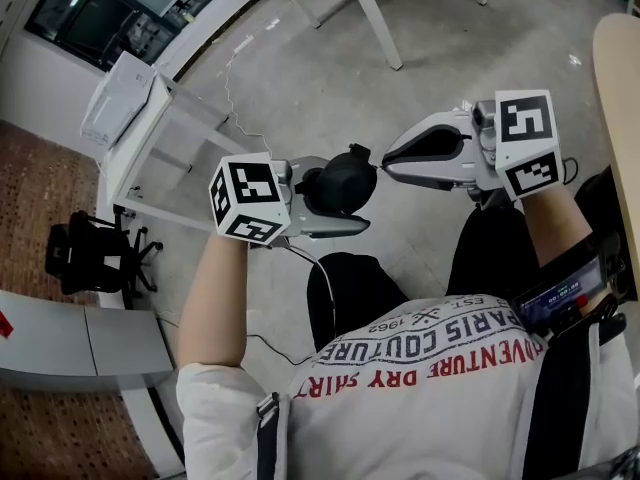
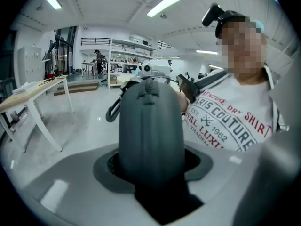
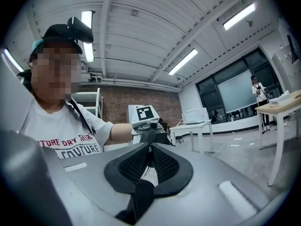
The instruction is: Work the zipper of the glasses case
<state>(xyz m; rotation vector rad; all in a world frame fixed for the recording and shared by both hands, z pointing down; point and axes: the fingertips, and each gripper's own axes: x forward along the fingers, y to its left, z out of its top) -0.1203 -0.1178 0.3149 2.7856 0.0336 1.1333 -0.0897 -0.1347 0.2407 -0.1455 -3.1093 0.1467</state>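
Head view: dark grey rounded hard-shell glasses case (image 1: 348, 173) in mid-air above lap, clamped between jaws of left gripper (image 1: 340, 208); right gripper (image 1: 383, 165) pinched together on thin zipper pull (image 3: 149, 150) at case edge.

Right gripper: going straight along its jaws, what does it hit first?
The case, clamped in the left gripper. The right gripper is shut right at it, seemingly on its zipper pull.
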